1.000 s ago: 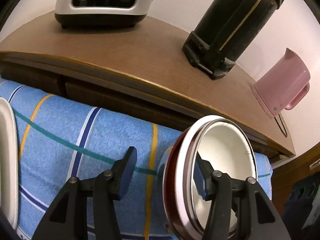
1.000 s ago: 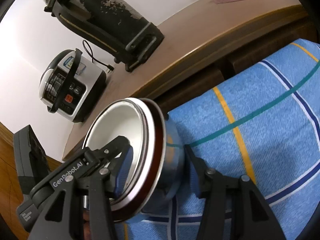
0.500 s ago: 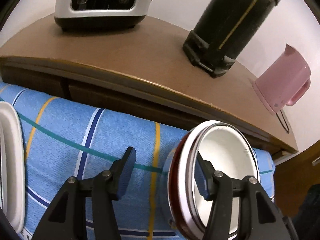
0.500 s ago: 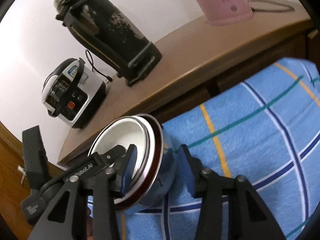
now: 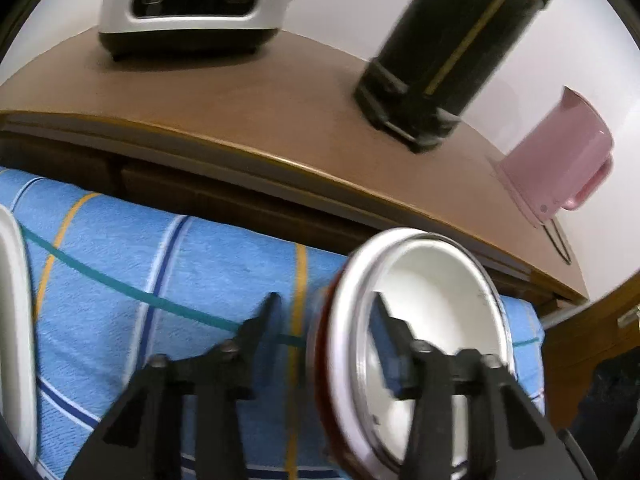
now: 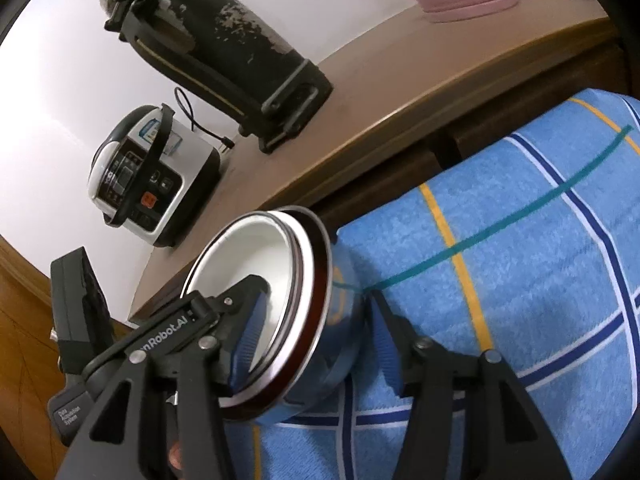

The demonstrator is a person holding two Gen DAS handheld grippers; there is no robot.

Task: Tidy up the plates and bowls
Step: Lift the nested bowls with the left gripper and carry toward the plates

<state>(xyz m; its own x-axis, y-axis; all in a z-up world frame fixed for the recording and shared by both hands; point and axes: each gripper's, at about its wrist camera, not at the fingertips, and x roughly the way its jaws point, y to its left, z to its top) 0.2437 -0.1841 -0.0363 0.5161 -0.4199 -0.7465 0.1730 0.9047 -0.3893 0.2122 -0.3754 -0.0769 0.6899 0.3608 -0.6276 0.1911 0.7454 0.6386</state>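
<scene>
A stack of nested bowls (image 5: pixel 432 312), white inside with red and metal rims, is tilted on edge over the blue striped cloth (image 5: pixel 160 264). My left gripper (image 5: pixel 324 312) is open astride the stack's rim, one finger inside the white bowl, one outside. My right gripper (image 6: pixel 316 304) is open astride the same bowls (image 6: pixel 256 264) from the other side, its left finger inside the bowl. Neither gripper clamps it. A white plate (image 5: pixel 12 320) shows at the far left edge of the left wrist view.
A wooden counter (image 5: pixel 240 92) runs behind the cloth. On it stand a rice cooker (image 5: pixel 196 0), a tall black thermos (image 5: pixel 460 40) and a pink kettle (image 5: pixel 556 168). A dark object (image 6: pixel 76 300) stands at the left in the right wrist view.
Both grippers and the bowls have shifted slightly over the cloth; the views drew back a little then closer. Both grippers stay open around the rim.
</scene>
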